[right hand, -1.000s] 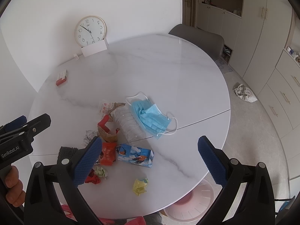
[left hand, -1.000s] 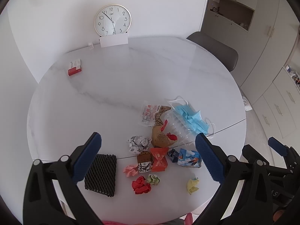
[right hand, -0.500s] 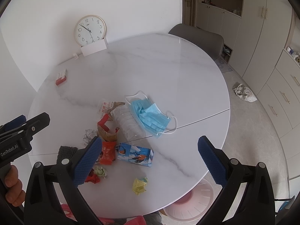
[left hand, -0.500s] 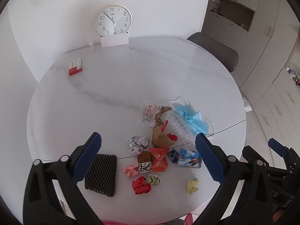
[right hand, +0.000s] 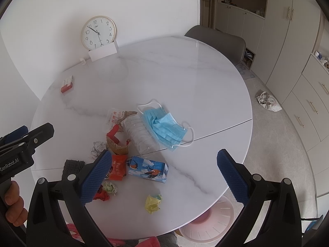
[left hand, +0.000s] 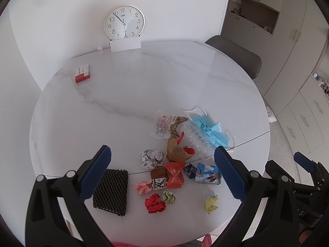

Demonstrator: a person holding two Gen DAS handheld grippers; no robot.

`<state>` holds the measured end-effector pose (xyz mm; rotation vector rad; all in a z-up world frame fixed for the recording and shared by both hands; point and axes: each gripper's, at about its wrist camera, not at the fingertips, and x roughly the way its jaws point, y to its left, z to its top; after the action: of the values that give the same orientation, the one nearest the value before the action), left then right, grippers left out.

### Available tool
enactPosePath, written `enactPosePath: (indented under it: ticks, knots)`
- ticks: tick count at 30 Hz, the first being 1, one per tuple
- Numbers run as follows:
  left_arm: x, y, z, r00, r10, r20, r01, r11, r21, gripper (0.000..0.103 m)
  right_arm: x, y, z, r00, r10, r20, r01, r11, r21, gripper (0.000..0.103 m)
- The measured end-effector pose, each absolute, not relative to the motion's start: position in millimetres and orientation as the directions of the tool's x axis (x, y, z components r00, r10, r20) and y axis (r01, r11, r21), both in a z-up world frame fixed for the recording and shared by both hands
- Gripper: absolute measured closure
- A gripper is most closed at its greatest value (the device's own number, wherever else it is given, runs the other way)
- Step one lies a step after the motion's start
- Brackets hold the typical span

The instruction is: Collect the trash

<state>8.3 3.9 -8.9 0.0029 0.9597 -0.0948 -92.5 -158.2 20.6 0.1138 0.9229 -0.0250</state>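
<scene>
Nothing appears to have been collected yet; every piece of litter seen lies on the round white marble counter (left hand: 144,86), clustered at its near edge.

Taking the blue printed tissue packet (left hand: 207,173) as the reference and working left to right:

- Far left of it: a flat black foam mesh sleeve (left hand: 111,191).
- Left: a crumpled white printed paper ball (left hand: 152,157), a pink paper wad (left hand: 143,187), a small brown-and-white printed carton (left hand: 158,178) and an orange sweet wrapper (left hand: 174,175).
- Left and nearer the edge: a red crumpled wad (left hand: 154,203) touching a pale green one (left hand: 168,197).
- Behind it: a torn brown paper bag (left hand: 176,150), a clear printed snack packet (left hand: 162,124), a clear ribbed plastic cup (left hand: 195,142) on its side and a light blue surgical mask (left hand: 211,129) draped against the cup.
- In front, slightly right: a yellow crumpled wad (left hand: 211,203).

A pink perforated plastic bin (right hand: 207,222) stands on the floor beyond the counter edge, right of the packet; it is judged the likely receptacle. Its contents cannot be made out.

The left tongs (left hand: 162,173) are spread wide above the cluster, gripping nothing. The right tongs (right hand: 164,175) are likewise spread and empty, above the packet.

Whole task outstanding.
</scene>
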Motion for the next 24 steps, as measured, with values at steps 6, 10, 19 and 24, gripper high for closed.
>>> enactPosePath:
  ticks: [6,10,19,24]
  knots:
    - [8.5,3.8,-9.0,0.569,-0.079,-0.818,0.083,0.996,-0.039,0.007,-93.0,-158.0,20.5,0.603,0.026,-0.797,0.072,0.994,0.087,0.002]
    - [8.3,3.7,-9.1,0.569,-0.079,-0.819,0.082,0.996,-0.04,0.007,-93.1,-157.5,20.2,0.601,0.026,-0.799,0.07,0.994,0.085,0.002]
    - [8.5,4.0,-9.5,0.566,-0.08,-0.821,0.082,0.996,-0.041,0.007,-90.8,-156.8,18.3,0.596,0.027,-0.802,0.069,0.994,0.085,0.002]
    - [9.0,4.4,-10.4,0.566,-0.078,-0.821,0.08,0.996,-0.039,0.007,-89.8,-156.6,19.2,0.597,0.027,-0.801,0.069,0.994,0.085,0.002]
